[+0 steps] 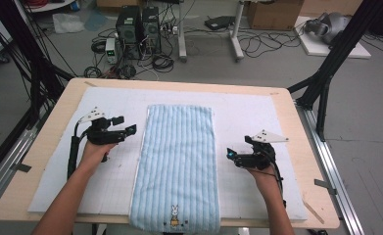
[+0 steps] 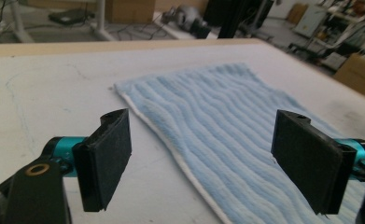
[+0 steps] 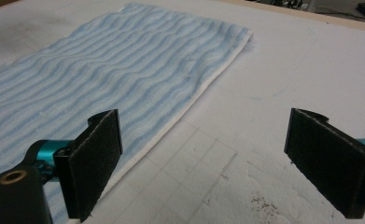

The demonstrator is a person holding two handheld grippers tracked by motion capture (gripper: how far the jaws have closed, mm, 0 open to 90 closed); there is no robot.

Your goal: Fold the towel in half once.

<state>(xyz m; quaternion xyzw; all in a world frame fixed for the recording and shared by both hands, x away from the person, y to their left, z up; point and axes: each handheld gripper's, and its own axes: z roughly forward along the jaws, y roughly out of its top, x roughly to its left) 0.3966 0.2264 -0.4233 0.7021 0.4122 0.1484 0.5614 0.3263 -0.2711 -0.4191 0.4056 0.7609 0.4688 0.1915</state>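
A light blue striped towel (image 1: 178, 161) lies flat down the middle of the white mat (image 1: 248, 120), with a small rabbit picture at its near end, which hangs slightly over the table's front edge. My left gripper (image 1: 125, 125) hovers just left of the towel's long left edge, open and empty. In the left gripper view its jaws (image 2: 208, 163) stand wide apart over the towel's (image 2: 227, 126) white-trimmed edge. My right gripper (image 1: 232, 156) sits just right of the towel, open and empty. Seen from the right gripper (image 3: 217, 163), the towel (image 3: 105, 74) lies to the left and bare mat lies between the jaws.
The mat covers most of a wooden table (image 1: 304, 161). Black frame posts (image 1: 326, 68) stand at both sides. On the floor beyond are computer towers (image 1: 137, 27), loose cables, a white desk leg (image 1: 236, 44) and cardboard boxes (image 1: 275, 14).
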